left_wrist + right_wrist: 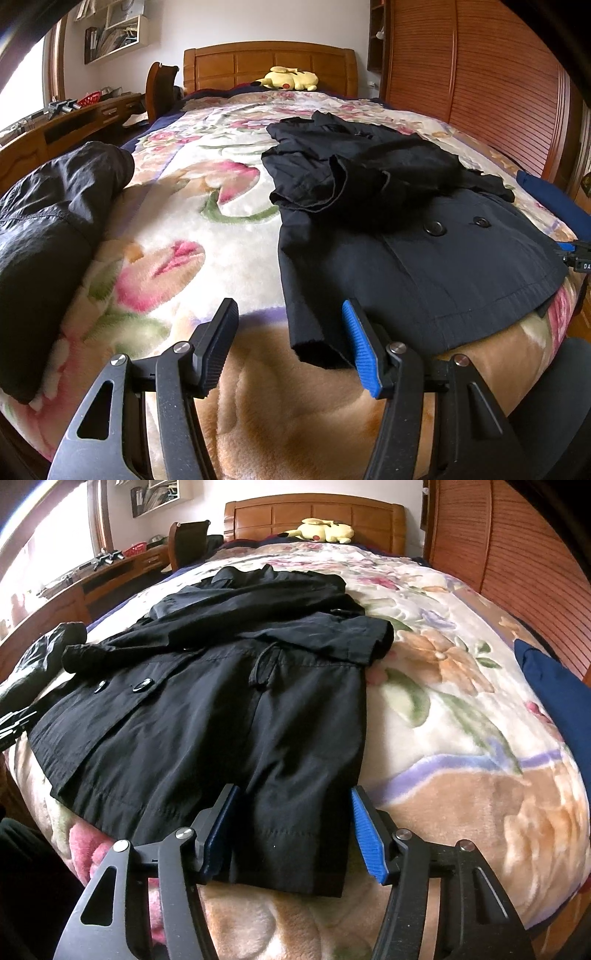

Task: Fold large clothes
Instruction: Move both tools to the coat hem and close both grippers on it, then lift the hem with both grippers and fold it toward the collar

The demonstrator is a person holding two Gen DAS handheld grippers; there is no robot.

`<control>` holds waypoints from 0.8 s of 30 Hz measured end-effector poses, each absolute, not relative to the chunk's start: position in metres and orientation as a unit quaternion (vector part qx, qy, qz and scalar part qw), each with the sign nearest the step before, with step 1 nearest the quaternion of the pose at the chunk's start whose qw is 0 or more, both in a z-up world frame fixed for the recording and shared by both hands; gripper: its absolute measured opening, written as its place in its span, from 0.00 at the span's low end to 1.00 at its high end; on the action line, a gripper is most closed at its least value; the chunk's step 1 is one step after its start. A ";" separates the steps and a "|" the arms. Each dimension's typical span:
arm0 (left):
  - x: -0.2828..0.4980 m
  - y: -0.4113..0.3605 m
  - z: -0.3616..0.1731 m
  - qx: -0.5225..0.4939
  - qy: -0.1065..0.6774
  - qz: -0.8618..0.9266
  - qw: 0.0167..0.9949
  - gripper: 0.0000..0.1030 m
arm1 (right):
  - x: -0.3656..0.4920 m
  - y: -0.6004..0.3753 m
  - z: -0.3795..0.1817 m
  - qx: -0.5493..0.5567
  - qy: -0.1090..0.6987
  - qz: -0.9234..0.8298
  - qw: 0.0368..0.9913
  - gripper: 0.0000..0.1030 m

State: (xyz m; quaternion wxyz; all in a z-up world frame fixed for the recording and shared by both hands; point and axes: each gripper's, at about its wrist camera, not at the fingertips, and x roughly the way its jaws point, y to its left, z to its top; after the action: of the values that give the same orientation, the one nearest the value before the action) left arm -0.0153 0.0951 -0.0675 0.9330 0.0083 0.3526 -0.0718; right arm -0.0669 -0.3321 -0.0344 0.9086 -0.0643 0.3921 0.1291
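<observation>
A black double-breasted coat (424, 254) lies on the floral bed blanket (207, 229), sleeves folded in across its upper part, hem toward me. My left gripper (290, 321) is open and empty, just left of the coat's lower left hem corner (317, 350). In the right wrist view the coat (221, 716) fills the middle. My right gripper (293, 805) is open, its fingers (364, 827) straddling the coat's lower right hem without holding it. The right gripper also shows in the left wrist view (578, 258) at the far right edge.
A second dark garment (48, 229) lies bunched at the bed's left edge. A blue cloth (557, 698) lies at the right edge. A yellow plush toy (290, 79) rests by the wooden headboard (269, 62). A desk (74, 118) and chair stand left, a slatted wardrobe (480, 81) right.
</observation>
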 end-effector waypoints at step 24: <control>-0.043 0.083 -0.038 0.013 0.307 -0.107 0.946 0.06 | -0.086 -0.328 -0.028 -0.064 0.337 0.147 0.928 0.12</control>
State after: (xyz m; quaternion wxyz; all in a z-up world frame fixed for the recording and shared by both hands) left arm -0.0430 0.0834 -0.0380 0.9457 0.0133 0.3068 -0.1070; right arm -0.0862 -0.3283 -0.0283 0.9278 -0.0637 0.3369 0.1473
